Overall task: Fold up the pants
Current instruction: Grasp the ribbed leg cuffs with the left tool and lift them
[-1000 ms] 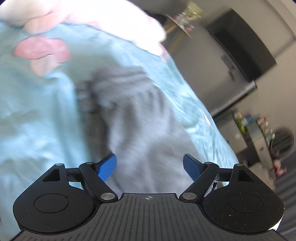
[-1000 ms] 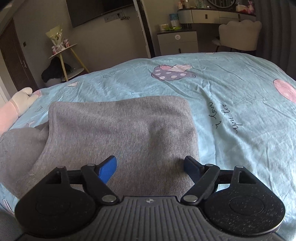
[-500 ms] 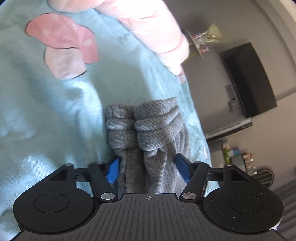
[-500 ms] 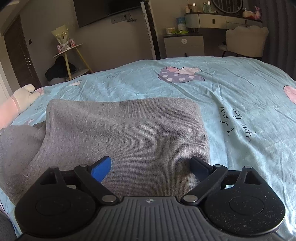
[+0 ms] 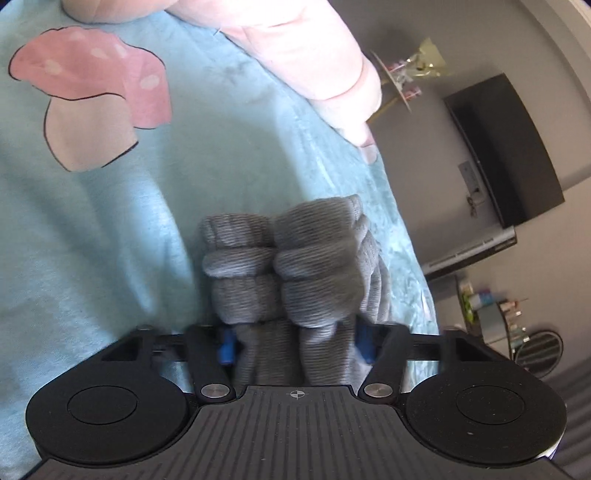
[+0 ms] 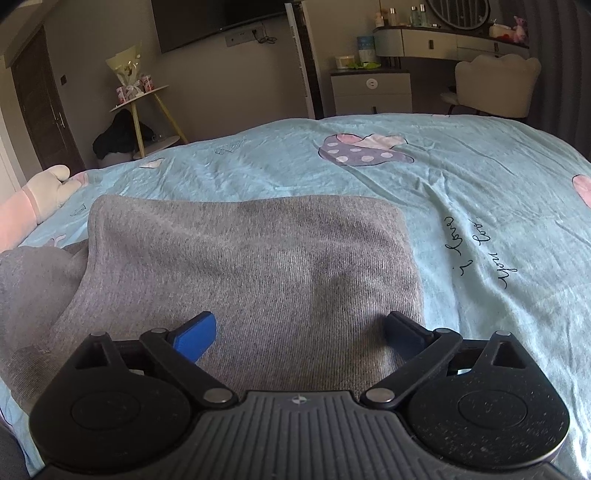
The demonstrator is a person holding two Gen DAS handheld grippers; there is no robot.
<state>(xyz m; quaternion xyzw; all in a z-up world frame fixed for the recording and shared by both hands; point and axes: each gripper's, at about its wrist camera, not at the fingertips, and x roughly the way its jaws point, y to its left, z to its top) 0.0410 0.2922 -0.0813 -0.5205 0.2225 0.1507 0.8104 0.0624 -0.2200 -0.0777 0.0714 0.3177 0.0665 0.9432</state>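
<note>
The grey knit pants [image 6: 243, 266] lie folded flat on the light blue bedsheet [image 6: 480, 177]. My right gripper [image 6: 303, 332] hovers low over their near edge, open and empty, its blue pads wide apart. In the left wrist view my left gripper [image 5: 295, 343] is shut on the bunched ribbed cuffs of the pants [image 5: 288, 273], which stick out past the blue pads and sit above the sheet [image 5: 92, 240]. A further part of the pants [image 6: 33, 280] bulges at the left in the right wrist view.
A pink and white plush toy [image 5: 295, 48] lies on the bed's edge, also in the right wrist view [image 6: 40, 192]. Beyond the bed stand a small round side table [image 6: 140, 103], a wall TV [image 6: 218, 14], a drawer unit [image 6: 373, 92] and a chair [image 6: 495, 85].
My left gripper has closed on the bunched cuffs, which were loose between open pads one second ago. My right gripper opened a little wider and drew back slightly.
</note>
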